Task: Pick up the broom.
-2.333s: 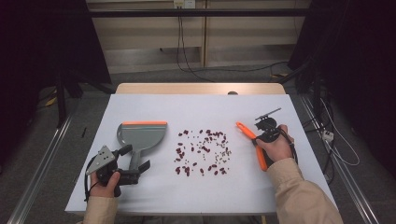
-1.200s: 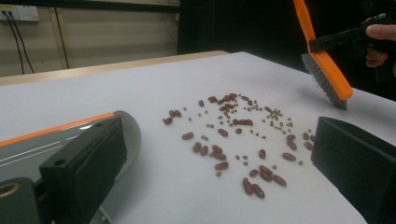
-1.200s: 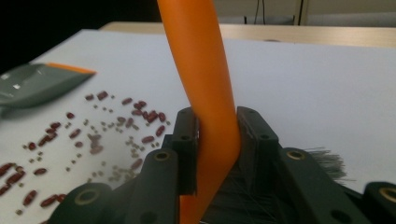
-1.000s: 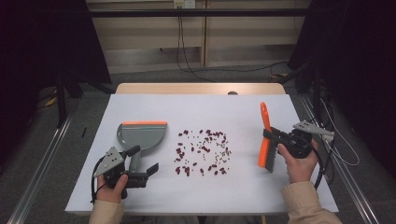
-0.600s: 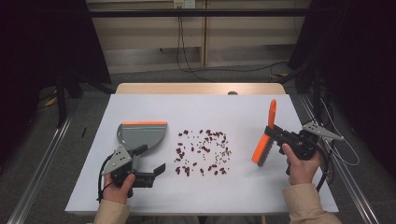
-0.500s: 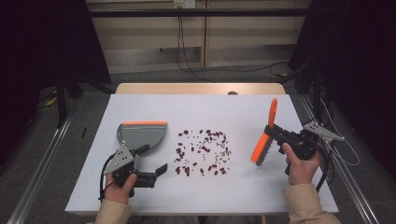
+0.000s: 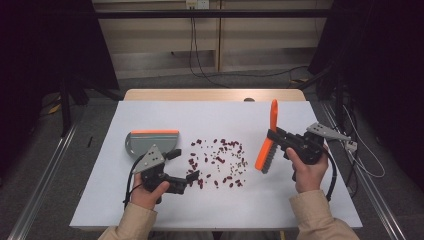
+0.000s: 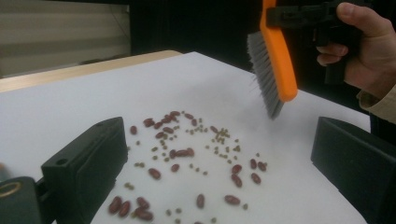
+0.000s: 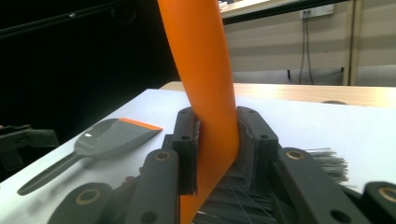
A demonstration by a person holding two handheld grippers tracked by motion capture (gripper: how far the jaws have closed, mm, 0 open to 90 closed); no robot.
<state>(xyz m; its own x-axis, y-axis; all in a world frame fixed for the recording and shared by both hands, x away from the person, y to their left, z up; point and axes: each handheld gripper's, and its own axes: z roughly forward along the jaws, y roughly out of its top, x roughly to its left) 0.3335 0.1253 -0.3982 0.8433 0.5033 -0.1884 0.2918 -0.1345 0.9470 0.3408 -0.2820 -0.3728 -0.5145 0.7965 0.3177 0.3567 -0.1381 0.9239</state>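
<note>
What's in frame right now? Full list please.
brush: 1, orange with grey bristles, held off the table at the right of the beans
dustpan: 1, grey with orange edge, on the table left of the beans
beans: many scattered, dark red plus smaller pale ones, middle of the table
table: 1, white top
wall socket: 1, white, back wall, cables hanging from it
left gripper: 1, black, jaws apart, nothing between them, near the beans
right gripper: 1, black, clamped on the brush handle
</note>
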